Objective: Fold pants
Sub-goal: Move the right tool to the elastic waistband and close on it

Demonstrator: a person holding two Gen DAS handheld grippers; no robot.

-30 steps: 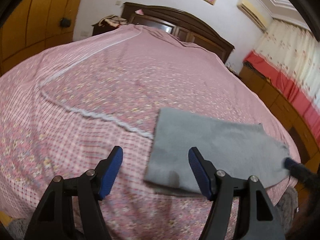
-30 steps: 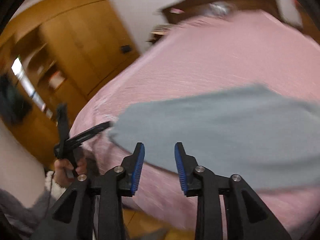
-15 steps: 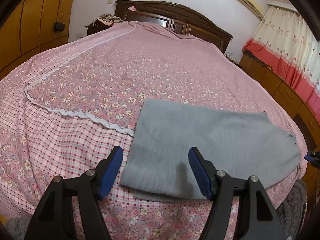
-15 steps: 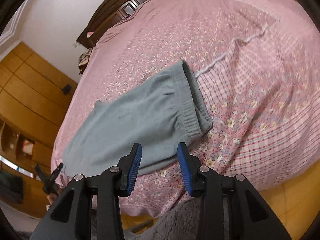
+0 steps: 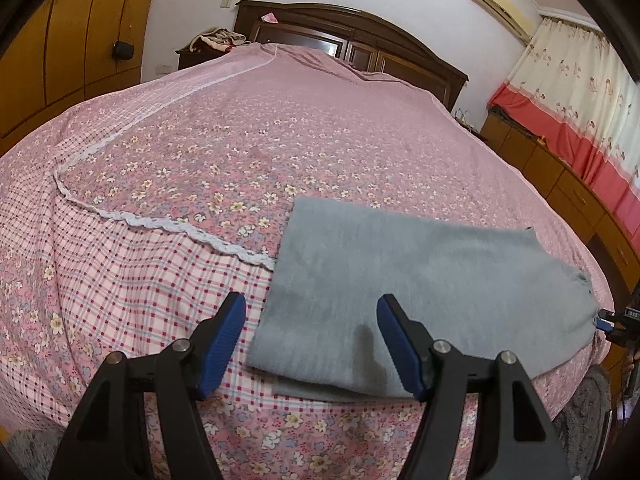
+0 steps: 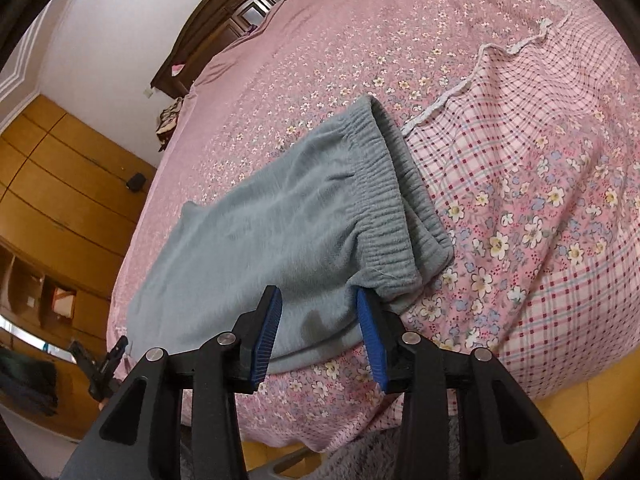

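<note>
Grey pants (image 5: 416, 280) lie folded flat near the front edge of the bed. In the right wrist view the pants (image 6: 280, 236) show their elastic waistband (image 6: 384, 200) at the right end. My left gripper (image 5: 310, 332) is open and empty, just above the pants' left folded end. My right gripper (image 6: 318, 328) is open and empty, over the front edge of the pants near the waistband. The left gripper also shows in the right wrist view (image 6: 108, 364) at the far left, and the right gripper shows in the left wrist view (image 5: 616, 324) at the right edge.
The bed has a pink floral cover (image 5: 280, 128) with a checked border and white lace trim (image 5: 192, 232). A dark wooden headboard (image 5: 360, 48) stands at the far end. Wooden wardrobes (image 5: 60, 48) are on the left, low cabinets and curtains (image 5: 572, 92) on the right.
The right gripper swung from the pants' middle toward the waistband end and opened wider. The left gripper stayed open over the left end, with the view shifting slightly.
</note>
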